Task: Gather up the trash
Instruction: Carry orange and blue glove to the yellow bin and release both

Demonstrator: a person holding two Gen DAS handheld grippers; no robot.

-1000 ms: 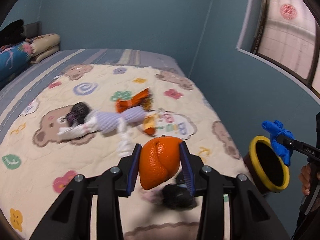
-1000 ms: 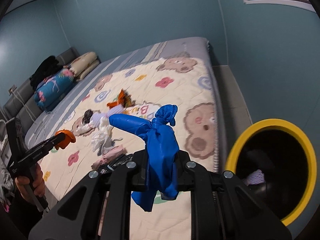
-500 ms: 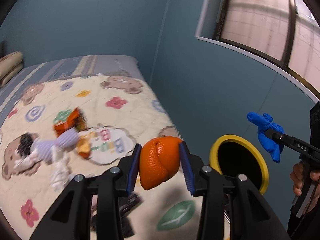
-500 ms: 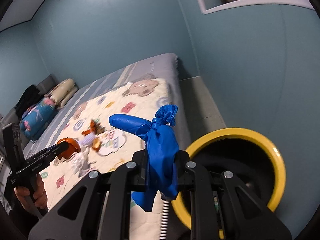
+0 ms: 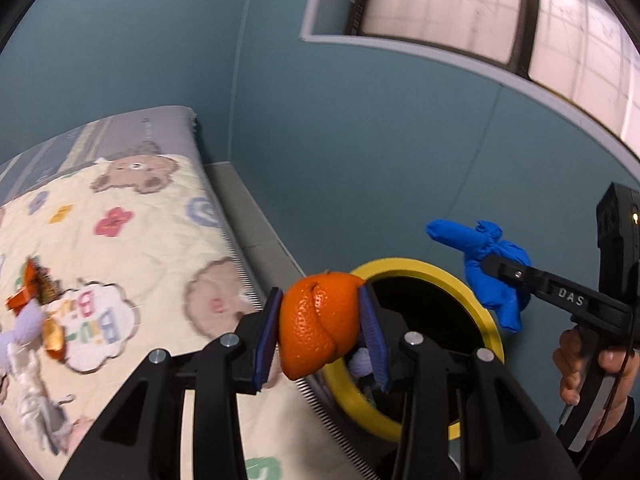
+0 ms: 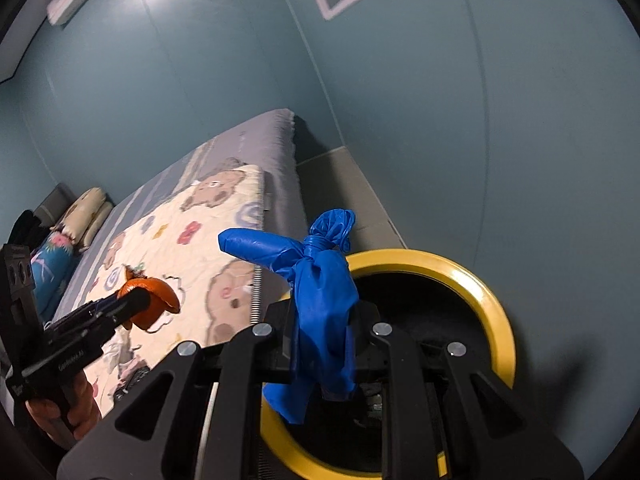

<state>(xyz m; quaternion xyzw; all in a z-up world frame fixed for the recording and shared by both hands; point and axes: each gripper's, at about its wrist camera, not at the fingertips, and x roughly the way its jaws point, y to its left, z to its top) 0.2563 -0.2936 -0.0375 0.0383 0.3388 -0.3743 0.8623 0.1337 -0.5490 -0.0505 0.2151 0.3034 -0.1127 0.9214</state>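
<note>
My left gripper (image 5: 320,330) is shut on a piece of orange peel (image 5: 316,326), held between its blue pads just left of the bin's rim. The yellow-rimmed black bin (image 5: 486,320) stands on the floor beside the bed. My right gripper (image 6: 324,344) is shut on a knotted blue glove (image 6: 320,292), which hangs over the bin (image 6: 500,312). The blue glove (image 5: 490,268) also shows in the left wrist view, above the bin's right rim. In the right wrist view the orange peel (image 6: 154,300) hovers over the bed. Some trash lies inside the bin.
A bed with a cartoon bear quilt (image 5: 132,248) fills the left side. On it lie an orange wrapper (image 5: 30,286), a lilac cloth (image 5: 22,326) and white crumpled paper (image 5: 28,396). Blue walls and a window (image 5: 480,12) stand close behind the bin. Pillows (image 6: 86,208) sit at the bed's head.
Both grippers have swung right, away from the bed and toward the bin. The bin now sits close under both, and the bed litter has slid to the left edge.
</note>
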